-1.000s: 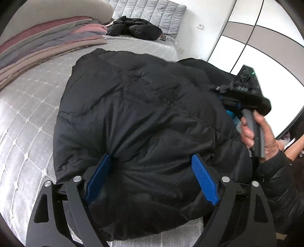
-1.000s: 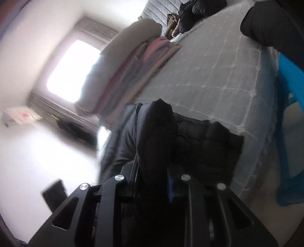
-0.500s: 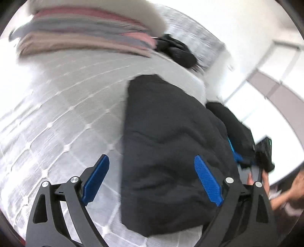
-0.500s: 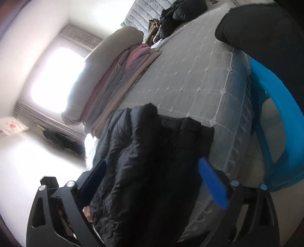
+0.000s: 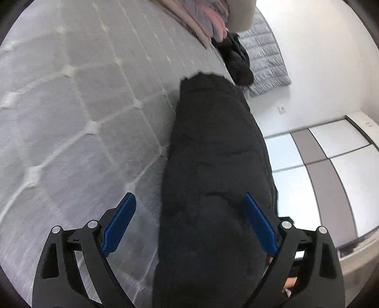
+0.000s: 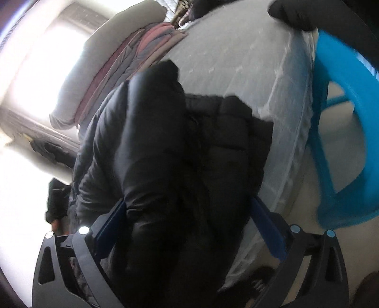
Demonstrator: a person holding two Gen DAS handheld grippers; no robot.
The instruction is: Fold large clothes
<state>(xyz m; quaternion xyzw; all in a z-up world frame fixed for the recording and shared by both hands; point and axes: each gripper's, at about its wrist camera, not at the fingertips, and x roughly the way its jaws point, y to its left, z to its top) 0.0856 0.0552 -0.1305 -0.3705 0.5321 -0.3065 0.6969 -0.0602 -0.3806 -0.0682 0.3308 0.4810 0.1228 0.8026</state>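
**Both tongs stood wide over the folded jacket**

The left tongs (image 5: 189,225) were spread wide, their blue pads (image 5: 119,225) clear of any cloth, though the near end of the black jacket (image 5: 213,177) bulged up between them. One pad hung over the bare grey bed (image 5: 71,118); the other sat at the jacket's outer flank. From here the jacket ran straight away from the tongs as one long, narrow, padded roll, its far end stopping short of a second dark garment (image 5: 236,61) and a stack of pink and grey bedding (image 5: 208,21) at the head of the bed.

The right tongs (image 6: 187,227) had just been opening and stood released as well, the jacket's dark folds lying loose between the pads and gripped by neither. In this view the jacket (image 6: 154,142) lay along the bed's near edge, its length again pointing ahead of the tongs, with a thick fold on the window side and a flatter quilted panel toward the blue chair (image 6: 343,130) that stood beside the bed. A hand (image 6: 56,222) on a dark handle showed at the lower left.

Judged from both views, the long axis ran forward from both tongs, which sat at the same near end, so neither was plainly closer. A next fold would likely mean lifting this end and carrying it along that axis toward the far end.
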